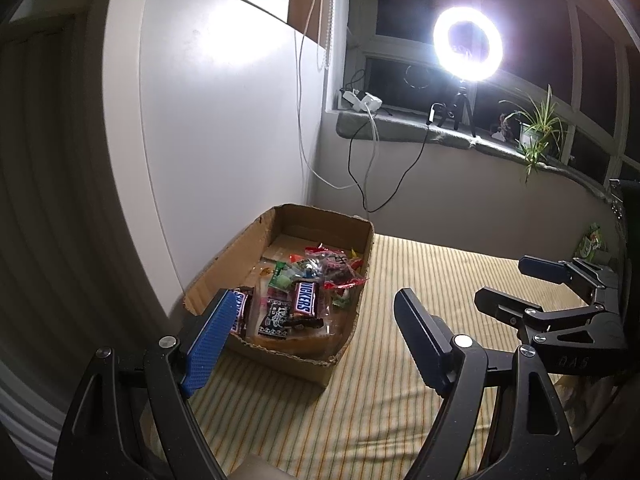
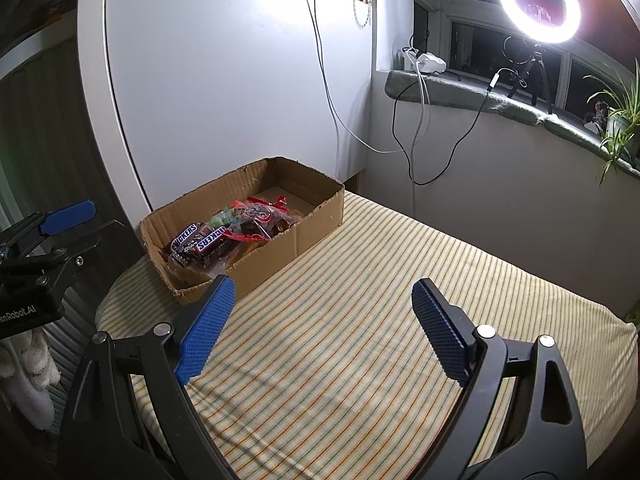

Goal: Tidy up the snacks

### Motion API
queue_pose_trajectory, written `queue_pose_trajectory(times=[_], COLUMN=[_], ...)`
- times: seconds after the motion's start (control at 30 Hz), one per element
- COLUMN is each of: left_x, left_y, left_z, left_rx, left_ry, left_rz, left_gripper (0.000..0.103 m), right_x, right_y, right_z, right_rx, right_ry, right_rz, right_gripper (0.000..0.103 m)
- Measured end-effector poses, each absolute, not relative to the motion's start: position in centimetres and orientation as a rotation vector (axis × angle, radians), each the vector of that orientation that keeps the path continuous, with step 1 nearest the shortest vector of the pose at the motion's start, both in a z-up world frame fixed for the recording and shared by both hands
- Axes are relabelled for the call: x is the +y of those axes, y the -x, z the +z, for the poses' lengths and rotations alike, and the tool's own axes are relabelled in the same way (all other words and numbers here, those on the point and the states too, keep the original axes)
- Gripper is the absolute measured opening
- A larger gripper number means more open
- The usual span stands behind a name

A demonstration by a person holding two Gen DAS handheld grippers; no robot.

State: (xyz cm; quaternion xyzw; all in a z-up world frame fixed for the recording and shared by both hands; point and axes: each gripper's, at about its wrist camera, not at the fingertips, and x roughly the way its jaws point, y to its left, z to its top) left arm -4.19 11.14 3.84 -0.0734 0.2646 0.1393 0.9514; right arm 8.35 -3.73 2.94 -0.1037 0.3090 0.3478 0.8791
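Nearly finished, by the look of it. Snacks (image 1: 304,300) heaped together inside the open cardboard box (image 2: 280,252): two Snickers bars (image 2: 200,242) near the front end, green and red wrapped sweets behind, a clear plastic packet underneath. Box parked at the far left corner of the striped tabletop (image 2: 380,300), close against the white cabinet (image 2: 224,92). Rest of the striped cloth bare in both views, with no loose wrapper left on it.

One possible straggler: a small green packet (image 1: 591,242) at the far right edge of the left wrist view, partly hidden behind the other tool; cannot tell whether resting on the tabletop or beyond it. Probably the only item still to collect, if part of the job at all.

Left gripper (image 1: 310,332) poised near the box's front end, fingers (image 1: 208,344) spread wide apart, nothing between them. Right gripper (image 2: 324,328) hovering over bare cloth to the right of the box, fingers (image 2: 440,336) likewise wide apart and holding nothing.

Around: glaring ring light (image 2: 538,0) on a small tripod on the windowsill (image 2: 460,92), cables (image 2: 408,148) dangling down the wall, a potted plant (image 1: 536,128) further along the sill, dark window behind. Nothing blocking the way across the cloth; only the box's raised walls and the glare to mind.
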Motion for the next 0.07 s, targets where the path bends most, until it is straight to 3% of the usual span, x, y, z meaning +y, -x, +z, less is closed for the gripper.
queue_pose_trajectory(times=[0.07], left_x=[11.12], left_y=[4.11], left_z=[3.71], left_rx=[0.54], left_ry=[0.15], left_rz=[0.282], left_gripper=[0.081], right_x=[-3.85], right_y=[-8.4], right_z=[2.78], right_rx=[0.647], right_ry=[0.216], right_rz=[0.722], right_gripper=[0.092])
